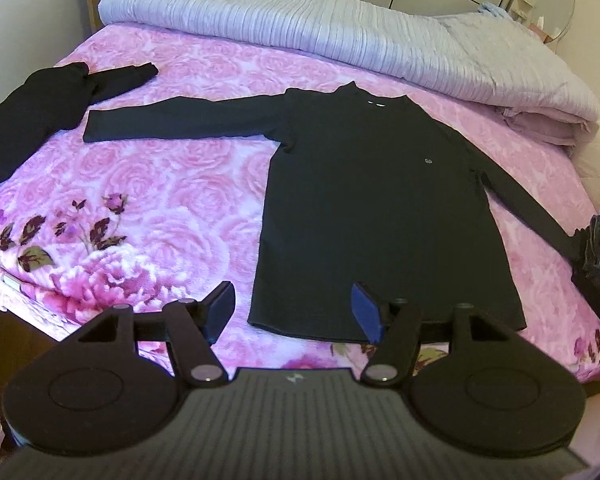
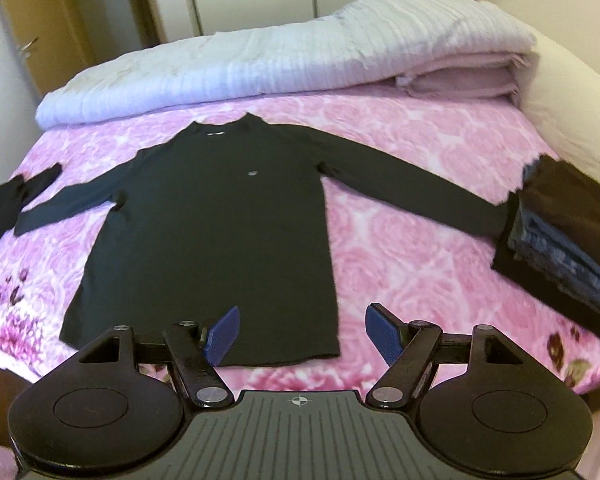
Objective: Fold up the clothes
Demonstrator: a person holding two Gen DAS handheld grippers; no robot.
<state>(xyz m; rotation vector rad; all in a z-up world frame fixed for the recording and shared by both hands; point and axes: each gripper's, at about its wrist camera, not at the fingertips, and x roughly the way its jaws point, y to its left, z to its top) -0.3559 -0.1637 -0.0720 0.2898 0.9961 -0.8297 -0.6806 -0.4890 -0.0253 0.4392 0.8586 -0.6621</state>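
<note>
On the bed (image 1: 172,184), a black shirt (image 1: 376,208) lies flat, sleeves spread.

A bed (image 1: 172,184) covered by a pink rose-patterned blanket (image 2: 400,248) carries everything. A black long-sleeved shirt (image 1: 380,208) lies flat in the middle with its sleeves spread, a second black garment (image 1: 40,116) sits loosely bunched at the left, and a stack of dark folded clothes (image 2: 572,236) rests at the right. A folded pale quilt (image 1: 300,20) lies across the far end.
</note>
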